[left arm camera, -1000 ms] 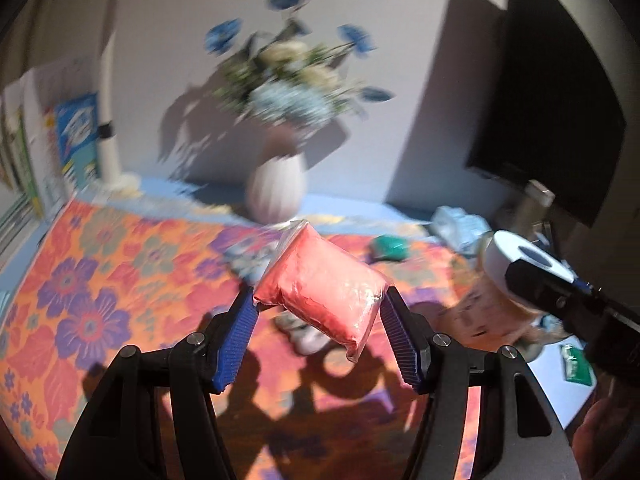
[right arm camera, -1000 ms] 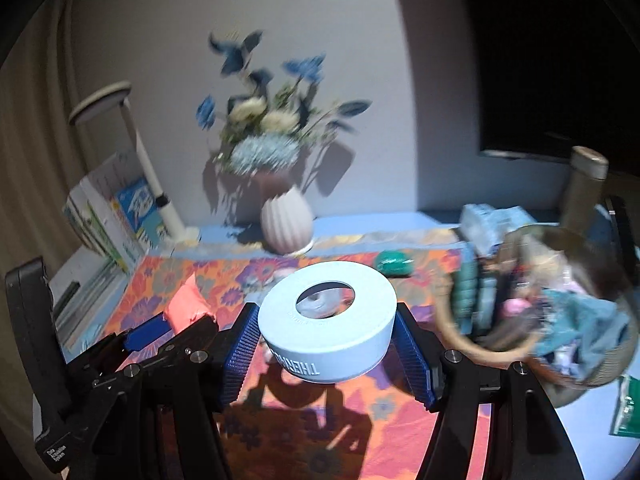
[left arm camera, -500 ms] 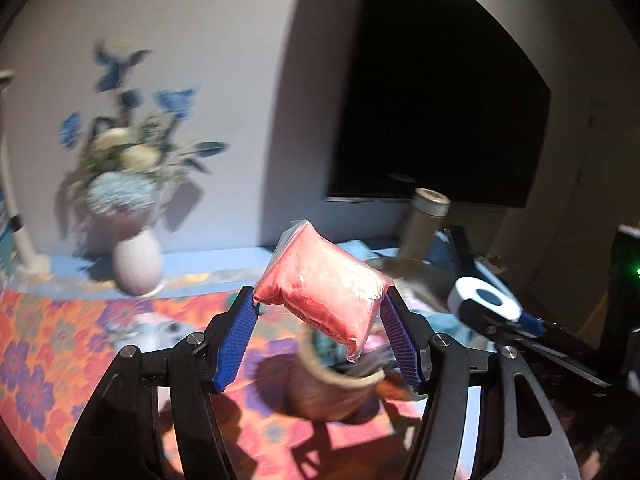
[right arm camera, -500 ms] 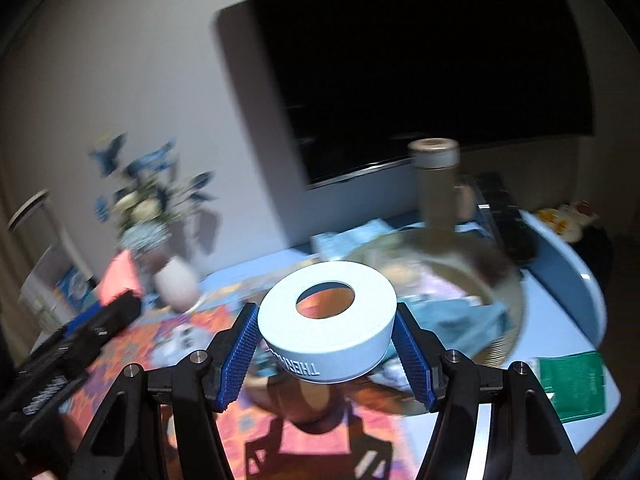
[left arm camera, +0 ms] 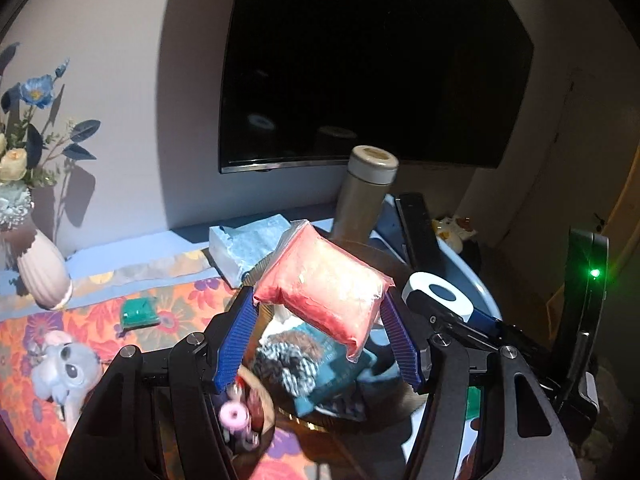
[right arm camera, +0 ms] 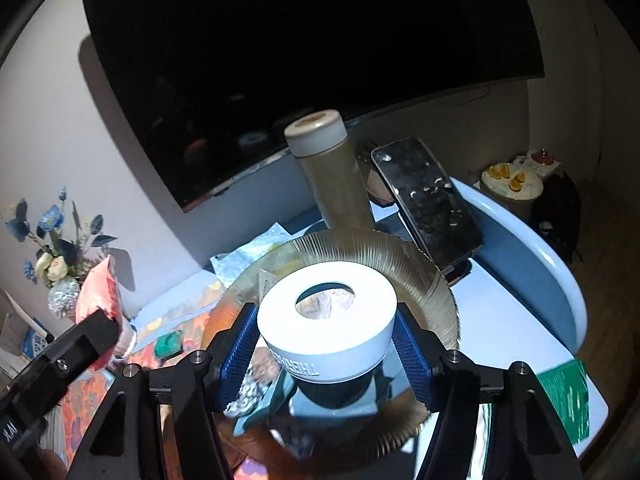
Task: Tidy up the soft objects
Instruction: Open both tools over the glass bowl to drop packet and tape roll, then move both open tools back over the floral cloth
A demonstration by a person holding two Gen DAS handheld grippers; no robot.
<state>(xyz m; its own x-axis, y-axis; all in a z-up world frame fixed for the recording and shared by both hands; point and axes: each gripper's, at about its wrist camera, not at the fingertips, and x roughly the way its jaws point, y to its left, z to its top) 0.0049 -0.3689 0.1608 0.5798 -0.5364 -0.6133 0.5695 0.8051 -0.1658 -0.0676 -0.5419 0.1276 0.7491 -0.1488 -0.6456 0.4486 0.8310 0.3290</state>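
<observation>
The pink pouch (left arm camera: 328,284) sits squeezed between the blue pads of my left gripper (left arm camera: 318,334), held in the air above the basket (left arm camera: 264,408). Below it the basket is already crowded with a knitted piece (left arm camera: 288,360) and a teal pack (left arm camera: 332,372), leaving little room inside the rim. To the left a plush toy (left arm camera: 64,364) and a green packet (left arm camera: 140,312) lie on the floral cloth (left arm camera: 24,360), with open cloth between them. A bottle (left arm camera: 364,196) stands just behind the basket.

In my right view, my right gripper (right arm camera: 324,356) clamps the white roll (right arm camera: 326,322) directly over the basket's ribbed rim (right arm camera: 436,288). A phone (right arm camera: 428,200) leans beside the bottle, close to the rim's far edge. A green sachet (right arm camera: 568,396) lies near the table's (right arm camera: 520,320) right edge.
</observation>
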